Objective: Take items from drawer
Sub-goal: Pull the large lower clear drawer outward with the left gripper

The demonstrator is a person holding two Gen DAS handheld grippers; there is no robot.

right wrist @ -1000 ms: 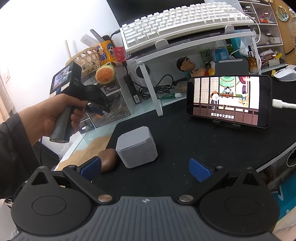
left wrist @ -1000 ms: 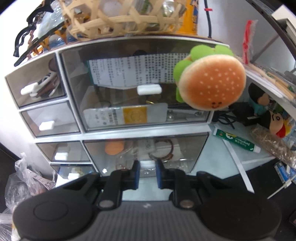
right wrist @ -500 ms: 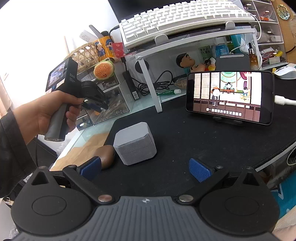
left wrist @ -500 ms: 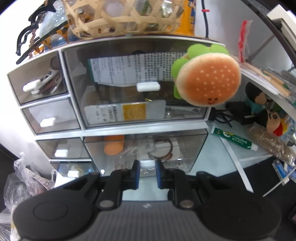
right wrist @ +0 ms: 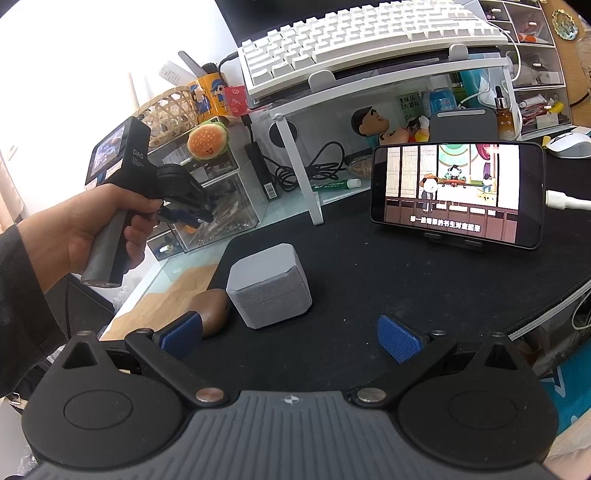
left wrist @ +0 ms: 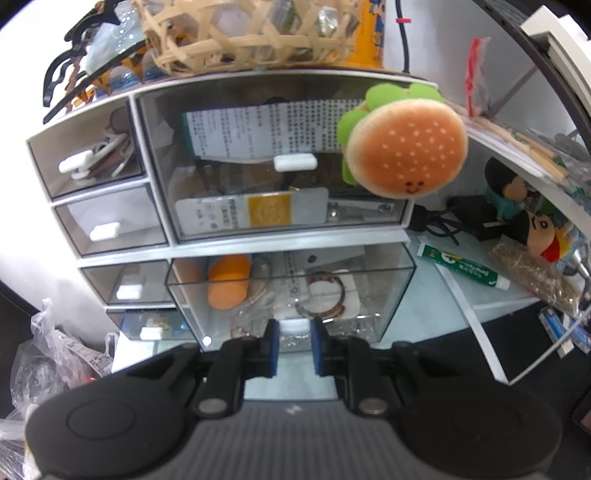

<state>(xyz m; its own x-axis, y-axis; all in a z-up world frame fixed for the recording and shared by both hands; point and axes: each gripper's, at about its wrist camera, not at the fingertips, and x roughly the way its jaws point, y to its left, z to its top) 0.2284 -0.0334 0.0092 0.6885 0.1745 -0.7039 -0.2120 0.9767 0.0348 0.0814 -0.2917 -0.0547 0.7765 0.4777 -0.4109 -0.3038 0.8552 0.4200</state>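
In your left wrist view, your left gripper (left wrist: 293, 345) has its jaws clenched on the white handle (left wrist: 293, 328) of the lower clear drawer (left wrist: 291, 295), which stands partly out of the organiser (left wrist: 258, 243). Inside lie an orange roll (left wrist: 226, 282), a bangle (left wrist: 327, 293) and papers. Pull at a slant and the drawer may jam, or drag the light organiser forward and shake the burger plush (left wrist: 404, 153) and basket (left wrist: 243, 33) loose. In your right wrist view, your right gripper (right wrist: 290, 338) hovers over the desk (right wrist: 388, 280) with jaws released and nothing between them, near a grey box (right wrist: 269, 291). Your hand (right wrist: 85, 229) holds the left tool at the drawer; pull too far and the drawer could drop off.
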